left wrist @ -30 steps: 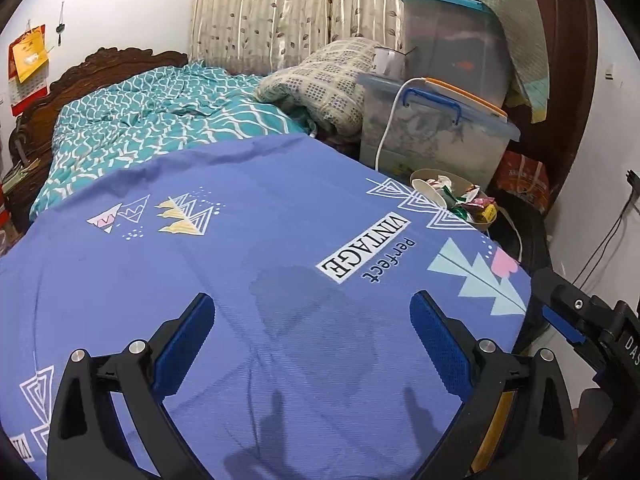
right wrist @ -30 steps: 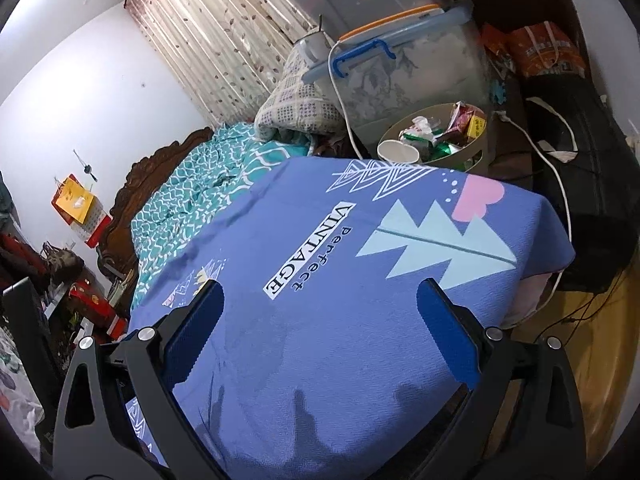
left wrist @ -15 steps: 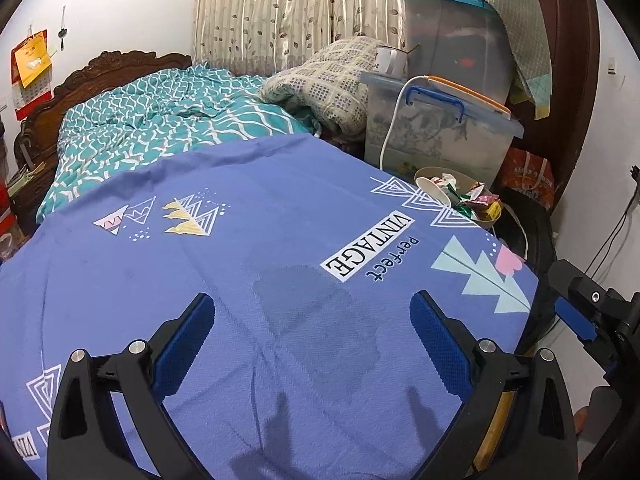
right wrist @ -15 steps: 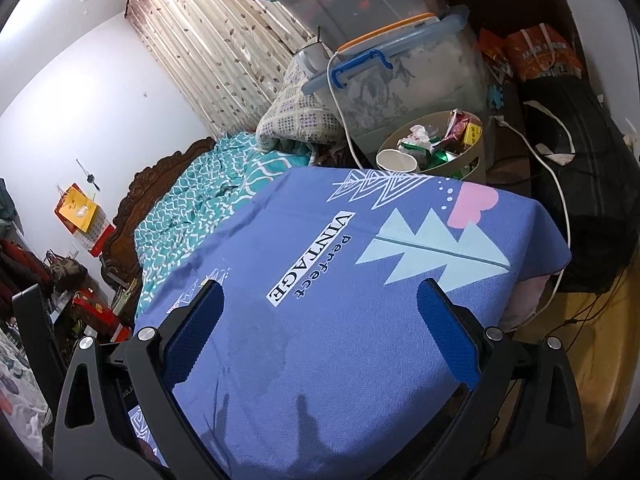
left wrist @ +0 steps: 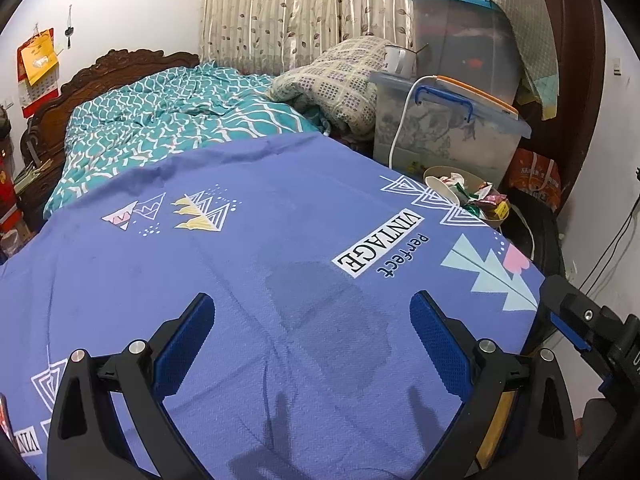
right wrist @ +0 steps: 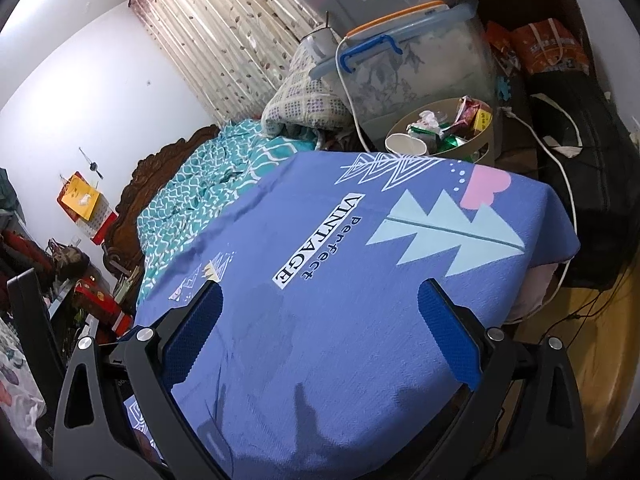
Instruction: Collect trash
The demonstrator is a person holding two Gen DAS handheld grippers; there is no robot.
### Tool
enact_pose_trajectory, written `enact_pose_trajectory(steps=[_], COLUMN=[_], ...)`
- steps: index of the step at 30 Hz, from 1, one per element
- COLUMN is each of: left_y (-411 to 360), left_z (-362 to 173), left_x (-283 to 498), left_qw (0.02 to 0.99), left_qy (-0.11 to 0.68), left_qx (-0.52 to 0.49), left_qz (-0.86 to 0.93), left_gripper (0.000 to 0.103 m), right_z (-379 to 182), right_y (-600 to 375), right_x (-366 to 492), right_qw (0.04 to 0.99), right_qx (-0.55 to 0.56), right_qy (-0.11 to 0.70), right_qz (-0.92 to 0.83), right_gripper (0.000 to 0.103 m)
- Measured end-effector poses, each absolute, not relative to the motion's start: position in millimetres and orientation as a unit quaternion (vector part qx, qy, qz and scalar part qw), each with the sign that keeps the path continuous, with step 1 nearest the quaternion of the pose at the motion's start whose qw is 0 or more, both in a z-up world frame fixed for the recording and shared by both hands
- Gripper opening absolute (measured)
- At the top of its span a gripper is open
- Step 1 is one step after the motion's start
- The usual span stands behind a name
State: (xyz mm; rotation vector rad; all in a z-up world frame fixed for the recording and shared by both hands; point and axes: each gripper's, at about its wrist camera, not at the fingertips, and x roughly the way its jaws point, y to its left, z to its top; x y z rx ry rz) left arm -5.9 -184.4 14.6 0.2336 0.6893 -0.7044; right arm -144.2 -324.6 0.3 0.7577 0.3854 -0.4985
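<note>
Since nothing is left lying on the blue-clothed bench (left wrist: 248,264), both the left gripper (left wrist: 312,340) and the right gripper (right wrist: 320,328) hover wide and empty; the trash sits in the beige bin (right wrist: 490,130) at one o'clock, paper cup (right wrist: 404,145) included.

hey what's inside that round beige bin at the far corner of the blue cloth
The bin holds a white paper cup lying at its near edge, crumpled white paper, and green, red and yellow wrappers. Anything deeper is covered by that pile and the bin's wall.
</note>
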Motion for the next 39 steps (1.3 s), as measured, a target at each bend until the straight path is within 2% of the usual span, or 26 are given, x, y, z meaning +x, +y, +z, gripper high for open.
enact_pose_trajectory(steps=[14, 19, 23, 30, 36, 39], left_y=[-175, -148, -87, 96, 216, 223], left_z=[23, 46, 91, 211, 296, 303], left_x=[-10, 3, 23, 29, -18, -27], left_qw=[0.889, 0.909, 0.929, 0.972, 0.987, 0.986], left_qy=[0.301, 0.274, 0.24, 0.123, 0.015, 0.017], left_qx=[0.091, 0.051, -0.026, -0.145, -0.128, -0.1], left_qz=[-0.332, -0.309, -0.281, -0.136, 0.091, 0.131], left_gripper=[0.094, 0.094, 0.094, 0.094, 0.094, 0.094], right_z=[2, 8, 29, 76, 86, 74], right_y=[-323, -325, -327, -323, -294, -285], right_x=[-147, -149, -156, -145, -120, -104], right_qw=[0.882, 0.885, 0.897, 0.928, 0.95, 0.952], right_qx=[0.356, 0.349, 0.32, 0.257, 0.222, 0.226], right_qy=[0.18, 0.172, 0.145, 0.097, 0.092, 0.113], right_qz=[-0.25, -0.255, -0.266, -0.251, -0.198, -0.173], right_gripper=[0.097, 0.097, 0.097, 0.097, 0.098, 0.098])
